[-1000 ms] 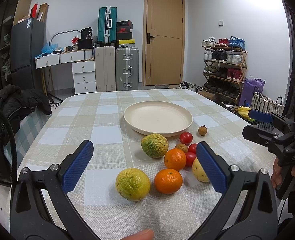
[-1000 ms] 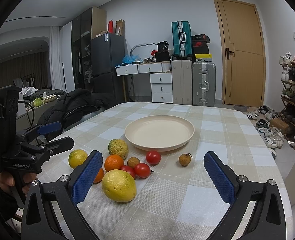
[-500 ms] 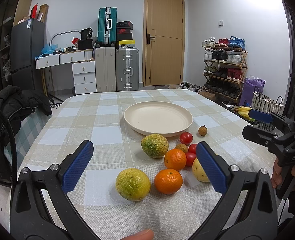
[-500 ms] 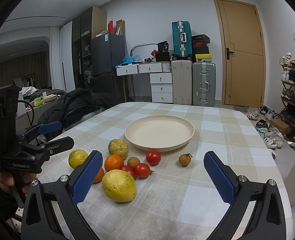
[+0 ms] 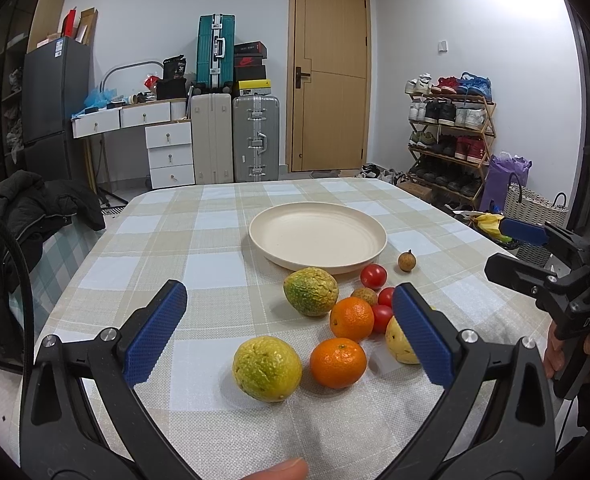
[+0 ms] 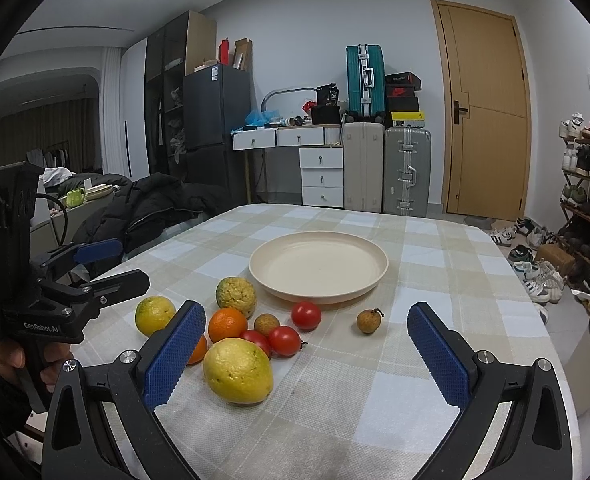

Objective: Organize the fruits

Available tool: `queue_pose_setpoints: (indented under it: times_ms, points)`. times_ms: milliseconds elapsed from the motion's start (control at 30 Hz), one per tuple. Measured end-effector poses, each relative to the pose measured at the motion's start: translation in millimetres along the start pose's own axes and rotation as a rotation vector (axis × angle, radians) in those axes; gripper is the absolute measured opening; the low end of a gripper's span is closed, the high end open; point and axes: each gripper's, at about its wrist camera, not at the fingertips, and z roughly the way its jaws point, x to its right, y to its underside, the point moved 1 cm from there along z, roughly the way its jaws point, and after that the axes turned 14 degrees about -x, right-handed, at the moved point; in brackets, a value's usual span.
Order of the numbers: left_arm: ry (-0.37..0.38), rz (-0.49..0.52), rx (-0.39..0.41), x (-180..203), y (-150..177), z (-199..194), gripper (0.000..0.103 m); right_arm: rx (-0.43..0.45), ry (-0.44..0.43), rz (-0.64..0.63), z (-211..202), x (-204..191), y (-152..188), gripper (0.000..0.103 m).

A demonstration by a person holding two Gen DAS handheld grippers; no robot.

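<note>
Table (image 5: 215, 240) with checked cloth carries everything; cream plate (image 5: 318, 238) sits mid-table with nothing in it, all fruit on the cloth on its near side

Left gripper (image 5: 289, 330) is spread wide, holding nothing, hovering over the near yellow-green citrus (image 5: 267, 362); right gripper (image 6: 307, 354) is also wide apart and holding nothing, above the big yellow fruit (image 6: 238, 370)

Left view shows the right gripper from the side at the right edge plus a fingertip at the bottom edge; right view shows the left gripper and its hand (image 6: 23, 360) at the left edge. In the left view the yellow fruit is half hidden by a blue pad (image 5: 421, 338); in the right view one orange is mostly hidden behind a pad

Nothing differs from half a second ago: fruit, plate and both grippers sit in the same places

Count: 1 plate, 2 bumpy yellow-green citrus, 1 smooth yellow fruit, 2 oranges (image 5: 352, 318), 3 tomatoes (image 6: 306, 315), 2 small brown fruits — one (image 6: 369, 321) alone right of the tomatoes, near the plate, the other (image 6: 266, 324) in the cluster
</note>
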Motion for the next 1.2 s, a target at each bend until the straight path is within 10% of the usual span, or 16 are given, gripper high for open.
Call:
queue_pose_setpoints:
  times_ms: [833,1200]
  points:
    - [-0.016,-0.016,-0.015,-4.9,-0.8,-1.0,0.102,-0.125,0.059,0.063,17.4,11.5,-7.8,0.103]
    - [-0.019,-0.053,-0.222,-8.0,1.6,30.6,0.102,-0.301,-0.037,0.16,42.8,12.9,-2.1,0.103]
